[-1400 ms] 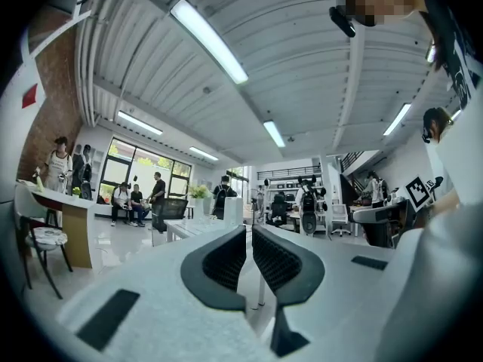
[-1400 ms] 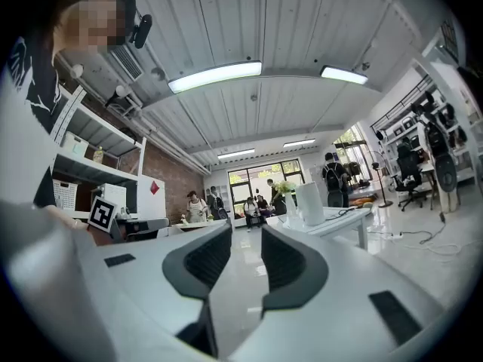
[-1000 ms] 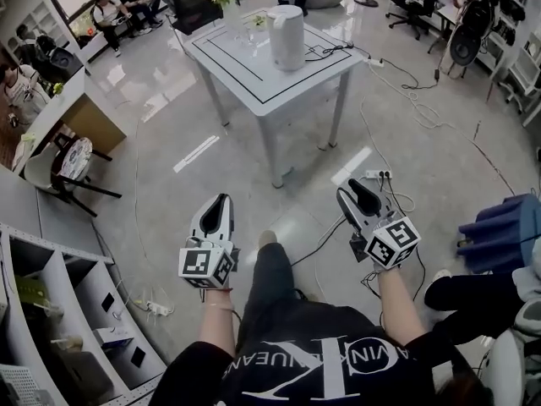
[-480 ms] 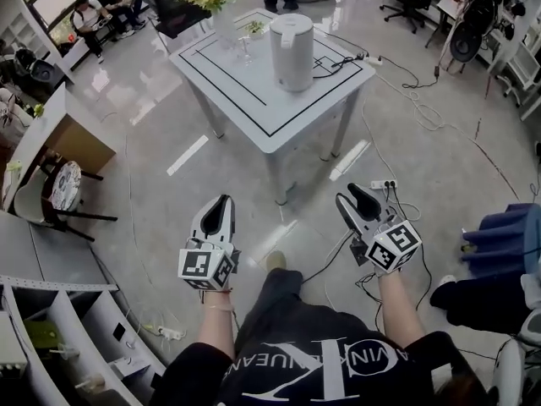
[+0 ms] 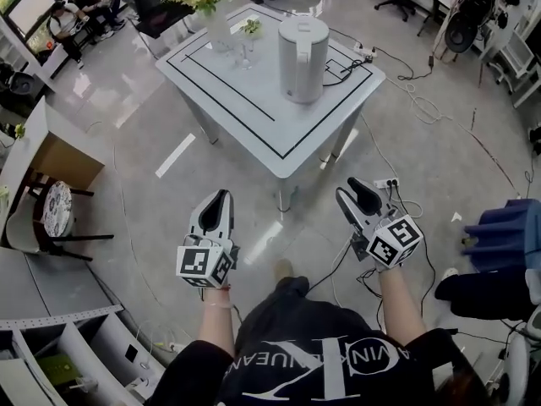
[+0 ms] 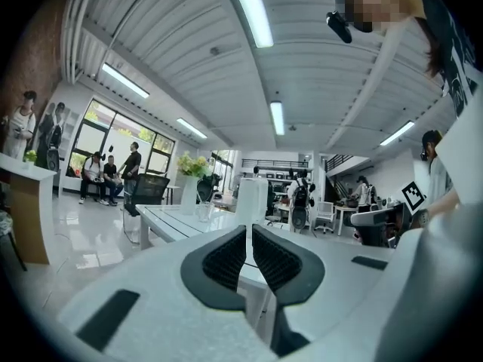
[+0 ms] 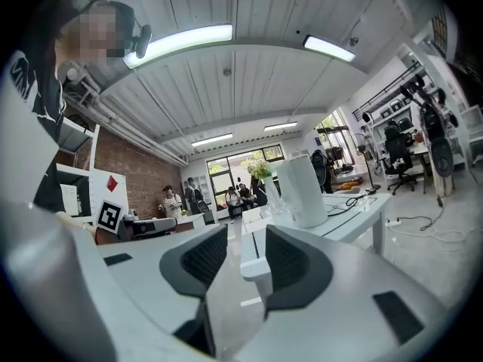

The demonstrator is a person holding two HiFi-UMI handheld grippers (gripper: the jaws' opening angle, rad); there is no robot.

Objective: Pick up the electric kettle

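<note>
Electric kettle (image 5: 303, 47): white, upright, on the white table (image 5: 254, 117), right of the top's centre and inside the black line drawn round the top. A black cable (image 5: 348, 64) leaves its base toward 2 o'clock. Vase of flowers (image 5: 209, 11) stands at 10 o'clock of the kettle, well apart, with a small glass (image 5: 248, 39) between them, nearer the vase.

Left gripper (image 5: 222, 196): at 7 o'clock of the kettle, over the floor short of the table. Jaws together, nothing in them.

Right gripper (image 5: 352, 189): at 5 o'clock of the kettle, also short of the table. Jaws apart, nothing between the pads.

Both point level toward the table. Kettle untouched.
</note>
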